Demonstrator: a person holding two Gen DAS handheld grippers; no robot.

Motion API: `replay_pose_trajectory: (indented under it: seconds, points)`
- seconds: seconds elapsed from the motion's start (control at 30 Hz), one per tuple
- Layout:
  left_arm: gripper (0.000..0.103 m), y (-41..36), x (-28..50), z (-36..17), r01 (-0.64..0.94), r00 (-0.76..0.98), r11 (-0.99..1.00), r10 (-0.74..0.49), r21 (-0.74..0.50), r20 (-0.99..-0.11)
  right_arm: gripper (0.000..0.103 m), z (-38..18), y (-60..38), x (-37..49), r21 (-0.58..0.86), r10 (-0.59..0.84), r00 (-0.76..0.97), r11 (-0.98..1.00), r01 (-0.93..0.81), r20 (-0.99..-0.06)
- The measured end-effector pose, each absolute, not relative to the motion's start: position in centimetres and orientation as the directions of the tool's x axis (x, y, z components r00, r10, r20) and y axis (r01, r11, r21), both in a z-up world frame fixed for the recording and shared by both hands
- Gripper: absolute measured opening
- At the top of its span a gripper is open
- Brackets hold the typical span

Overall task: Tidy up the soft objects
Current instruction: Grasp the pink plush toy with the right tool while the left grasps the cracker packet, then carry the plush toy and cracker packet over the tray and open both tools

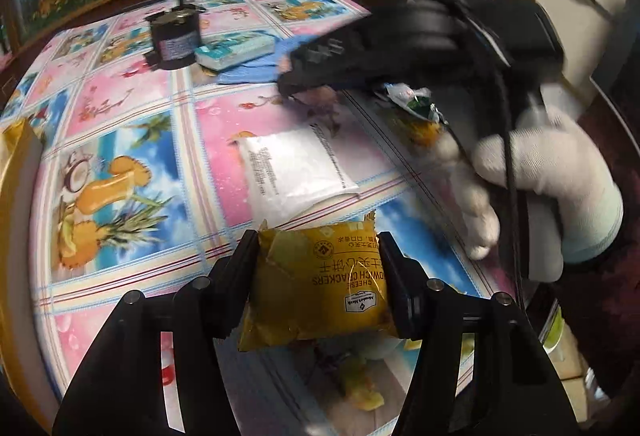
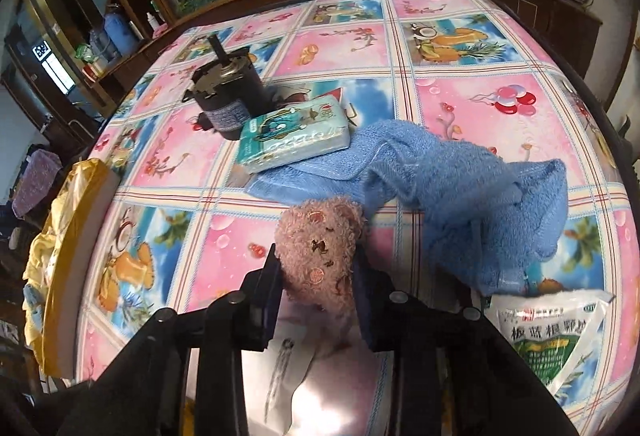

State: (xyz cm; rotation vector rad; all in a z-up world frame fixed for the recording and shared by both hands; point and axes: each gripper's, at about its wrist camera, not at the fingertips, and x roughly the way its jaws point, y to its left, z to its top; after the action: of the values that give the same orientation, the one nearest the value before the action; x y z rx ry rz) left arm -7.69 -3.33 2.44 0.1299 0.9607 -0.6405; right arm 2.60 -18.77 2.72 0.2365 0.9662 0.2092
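The left gripper [image 1: 318,268] is clamped on a yellow cracker packet [image 1: 320,288]. The right gripper [image 2: 318,288] pinches a pink plush toy [image 2: 320,252], near the blue towel [image 2: 460,188] at its right.

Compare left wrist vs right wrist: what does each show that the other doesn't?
Left wrist only: the left claw shut on a yellow cheese cracker packet, a clear bag of white powder on the tablecloth, and the white-gloved right hand holding the other tool.

Right wrist only: the right claw shut on a pink plush toy, and a green-and-white sachet at lower right.

Both: the black cylindrical motor, the teal tissue pack, the blue towel and the patterned tablecloth.
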Motion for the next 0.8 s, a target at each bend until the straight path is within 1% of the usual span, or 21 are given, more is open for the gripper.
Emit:
replay_pose_trajectory:
  seconds: [0.17,0.37,0.57,0.8]
  points:
    - [0.059,0.1,-8.1,4.8,0.510,0.448,0.831,-0.477,-0.222,-0.757,0.032,4.1,-19.0,0.4,0.316,0.308,0.579,0.944,-0.090,-0.755]
    - [0.059,7.0,-8.3,6.9,0.376,0.523,0.881,-0.457,-0.287,-0.719,0.032,6.5,-17.7,-1.6,0.339,0.360,0.598,0.928,-0.153,-0.716]
    - [0.059,14.4,-8.1,8.7,0.222,0.632,0.942,-0.335,-0.251,-0.699,0.032,8.8,-13.3,-3.0,0.334,0.432,0.586,0.902,-0.274,-0.686]
    - [0.059,21.2,-6.1,8.8,0.072,0.680,0.975,-0.201,-0.208,-0.705,0.032,10.3,-6.3,-3.4,0.327,0.516,0.525,0.850,-0.413,-0.677]
